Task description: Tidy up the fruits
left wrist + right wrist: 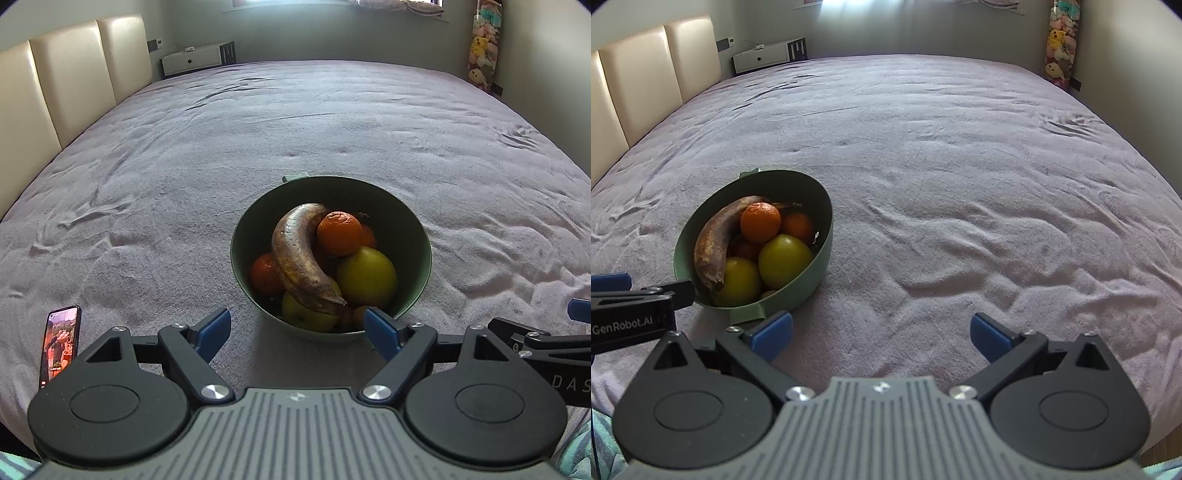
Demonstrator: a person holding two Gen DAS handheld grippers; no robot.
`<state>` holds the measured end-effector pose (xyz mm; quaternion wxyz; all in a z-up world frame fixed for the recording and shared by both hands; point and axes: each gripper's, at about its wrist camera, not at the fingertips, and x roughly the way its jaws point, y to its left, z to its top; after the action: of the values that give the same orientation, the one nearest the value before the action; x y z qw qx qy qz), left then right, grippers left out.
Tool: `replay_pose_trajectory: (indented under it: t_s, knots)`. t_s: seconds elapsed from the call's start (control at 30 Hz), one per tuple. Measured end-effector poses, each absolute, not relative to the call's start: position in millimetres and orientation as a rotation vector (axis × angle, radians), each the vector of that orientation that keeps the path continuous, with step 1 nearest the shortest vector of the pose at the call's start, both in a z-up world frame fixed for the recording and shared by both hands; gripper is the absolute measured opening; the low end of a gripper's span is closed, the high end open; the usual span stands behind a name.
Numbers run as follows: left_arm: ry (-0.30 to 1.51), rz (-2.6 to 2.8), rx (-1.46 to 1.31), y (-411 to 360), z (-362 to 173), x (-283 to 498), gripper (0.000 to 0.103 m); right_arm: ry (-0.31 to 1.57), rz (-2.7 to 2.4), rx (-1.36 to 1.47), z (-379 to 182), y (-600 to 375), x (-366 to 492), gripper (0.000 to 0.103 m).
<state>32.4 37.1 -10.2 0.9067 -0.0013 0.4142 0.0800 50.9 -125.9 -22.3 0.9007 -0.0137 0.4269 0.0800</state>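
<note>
A green bowl (413, 236) sits on the bed, just ahead of my left gripper (297, 332), which is open and holds nothing. In the bowl lie a brown overripe banana (295, 258), oranges (340, 232) and yellow-green round fruits (365, 277). In the right wrist view the same bowl (820, 251) is to the front left, with the banana (709, 251), an orange (760, 221) and a yellow-green fruit (785, 260) showing. My right gripper (882, 334) is open over bare blanket, to the right of the bowl.
A lilac blanket (295, 122) covers the wide bed. A lit phone (59, 341) lies at the near left. A cream padded headboard (66, 81) runs along the left, a white bedside unit (192, 59) stands at the back, and stuffed toys (484, 44) hang at the far right.
</note>
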Motion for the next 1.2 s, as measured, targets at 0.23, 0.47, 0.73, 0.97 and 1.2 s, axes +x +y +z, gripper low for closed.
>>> replay_pose_trajectory:
  t_s: [0.23, 0.47, 0.73, 0.97, 1.2]
  knots:
    - [0.857, 0.168, -0.003, 37.6, -9.9, 32.3, 0.096, 0.885, 0.171, -0.034, -21.2, -124.4, 50.8, 0.099]
    - [0.854, 0.170, 0.001, 38.6, -8.8, 31.3, 0.096, 0.884, 0.171, -0.034, -21.0, -124.4, 50.7, 0.099]
    - [0.847, 0.171, 0.001, 39.3, -7.6, 30.7, 0.096, 0.883, 0.171, -0.036, -21.0, -123.1, 50.6, 0.099]
    - [0.846, 0.172, 0.004, 38.6, -7.4, 30.3, 0.096, 0.885, 0.174, -0.036, -21.7, -122.8, 50.3, 0.099]
    - [0.850, 0.174, 0.008, 38.0, -8.3, 31.4, 0.096, 0.887, 0.175, -0.035, -23.6, -123.8, 50.6, 0.099]
